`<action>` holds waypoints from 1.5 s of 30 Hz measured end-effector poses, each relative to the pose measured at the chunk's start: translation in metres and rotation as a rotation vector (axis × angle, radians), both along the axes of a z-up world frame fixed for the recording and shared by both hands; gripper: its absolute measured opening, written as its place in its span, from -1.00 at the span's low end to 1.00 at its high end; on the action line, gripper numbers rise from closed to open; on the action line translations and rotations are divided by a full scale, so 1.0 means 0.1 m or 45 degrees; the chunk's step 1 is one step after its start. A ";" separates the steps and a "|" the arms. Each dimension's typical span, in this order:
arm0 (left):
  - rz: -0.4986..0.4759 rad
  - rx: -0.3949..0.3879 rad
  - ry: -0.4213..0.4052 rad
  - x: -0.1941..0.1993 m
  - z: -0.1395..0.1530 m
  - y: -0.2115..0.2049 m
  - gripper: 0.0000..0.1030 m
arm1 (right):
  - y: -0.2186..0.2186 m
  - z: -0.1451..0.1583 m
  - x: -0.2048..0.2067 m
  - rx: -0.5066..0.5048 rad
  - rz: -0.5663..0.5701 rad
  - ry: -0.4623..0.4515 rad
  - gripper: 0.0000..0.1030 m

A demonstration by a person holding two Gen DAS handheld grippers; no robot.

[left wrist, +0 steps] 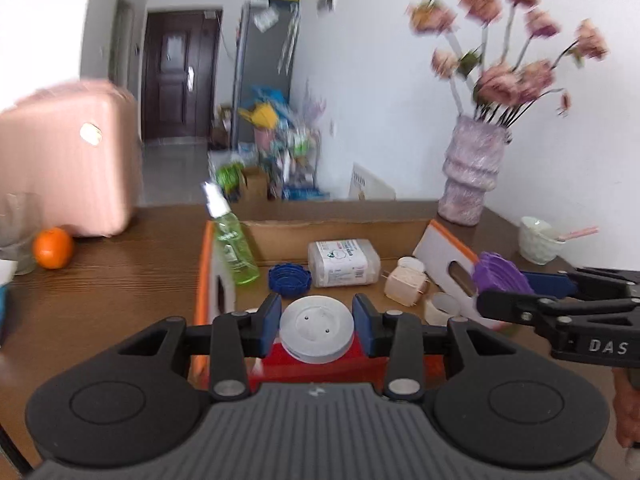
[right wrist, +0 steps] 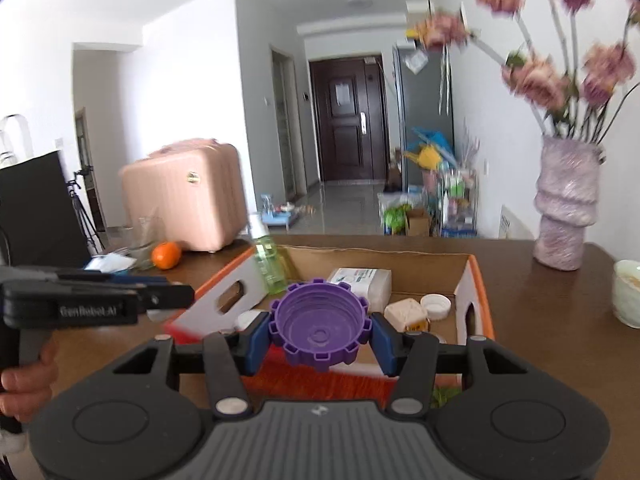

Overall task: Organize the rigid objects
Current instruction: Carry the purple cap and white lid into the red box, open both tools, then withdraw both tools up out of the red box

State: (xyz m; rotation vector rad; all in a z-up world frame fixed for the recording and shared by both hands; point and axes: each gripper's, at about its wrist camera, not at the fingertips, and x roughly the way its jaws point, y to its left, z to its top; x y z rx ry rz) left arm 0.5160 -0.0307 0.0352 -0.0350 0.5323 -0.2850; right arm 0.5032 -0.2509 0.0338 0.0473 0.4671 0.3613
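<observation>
My left gripper (left wrist: 316,326) is shut on a white round lid (left wrist: 317,330) and holds it over the near edge of an open cardboard box (left wrist: 336,232). My right gripper (right wrist: 320,330) is shut on a purple toothed cap (right wrist: 319,326) and holds it over the box (right wrist: 376,260); it shows at the right of the left wrist view (left wrist: 502,276). In the box lie a green spray bottle (left wrist: 232,246), a blue toothed cap (left wrist: 289,277), a clear packet of pads (left wrist: 344,263), a beige cube (left wrist: 404,284) and a small white cap (right wrist: 436,306).
The box stands on a brown wooden table (left wrist: 112,280). A vase of pink flowers (left wrist: 472,172) stands at the back right, a white cup (left wrist: 538,240) beside it. An orange (left wrist: 53,253), a glass (left wrist: 18,232) and a pink suitcase (left wrist: 68,160) are at the left.
</observation>
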 end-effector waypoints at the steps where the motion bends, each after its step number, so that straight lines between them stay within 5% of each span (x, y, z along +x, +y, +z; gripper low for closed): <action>1: 0.004 -0.006 0.038 0.21 -0.04 -0.02 -0.24 | 0.01 -0.02 0.22 -0.005 0.005 0.031 0.01; 5: -0.001 -0.004 0.178 0.80 -0.25 -0.12 -0.24 | 0.08 -0.12 0.92 -0.006 0.035 0.174 0.01; 9: -0.029 0.051 0.190 1.05 -0.44 -0.21 -0.24 | 0.17 -0.27 1.35 -0.007 0.029 0.293 0.01; 21: -0.083 0.074 0.135 1.07 -0.53 -0.25 -0.05 | 0.11 -0.53 1.52 0.012 -0.035 0.297 0.13; 28: -0.026 0.096 0.097 0.85 -0.28 -0.13 -0.04 | 0.02 -0.20 1.24 -0.019 -0.060 0.235 0.17; 34: 0.070 0.136 0.032 0.42 -0.03 0.08 0.21 | -0.14 0.14 0.67 -0.088 -0.108 0.118 0.35; 36: 0.089 0.155 0.015 0.25 0.02 0.13 0.36 | -0.20 0.19 0.46 -0.125 -0.126 0.085 0.36; 38: 0.132 0.166 -0.057 0.02 0.08 0.15 0.79 | -0.24 0.23 0.22 -0.167 -0.181 0.012 0.37; 42: 0.156 0.221 -0.243 -0.46 0.16 0.09 0.99 | -0.29 0.24 -0.30 -0.178 -0.261 -0.216 0.85; 45: 0.168 0.209 -0.263 -0.72 0.19 0.06 1.00 | -0.30 0.15 -0.59 -0.152 -0.279 -0.299 0.95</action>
